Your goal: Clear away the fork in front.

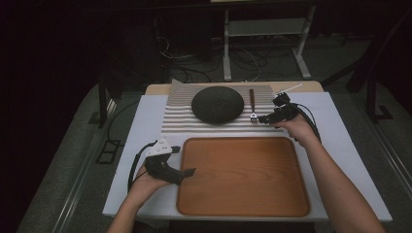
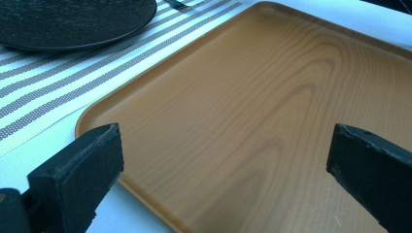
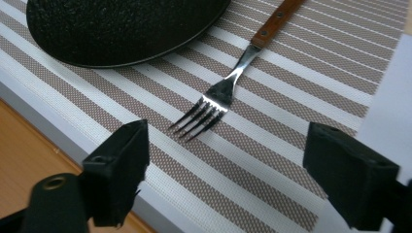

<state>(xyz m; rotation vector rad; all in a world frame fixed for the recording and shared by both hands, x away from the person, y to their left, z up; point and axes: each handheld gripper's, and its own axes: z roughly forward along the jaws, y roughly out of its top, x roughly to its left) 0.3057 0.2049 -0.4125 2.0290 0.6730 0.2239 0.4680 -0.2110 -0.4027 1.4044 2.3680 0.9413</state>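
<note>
A wooden tray lies on the white table near the front. Behind it a striped placemat carries a dark round plate and a fork with a wooden handle, its tines toward the tray. My left gripper is open at the tray's left edge; its jaws frame the tray and hold nothing. My right gripper is open just right of the fork's tines. In the right gripper view the fork lies ahead of the jaws, beside the plate.
The white table top reaches past the tray on both sides. Dark floor, cables and a metal table frame lie beyond the far edge. The plate and placemat sit at the upper left of the left gripper view.
</note>
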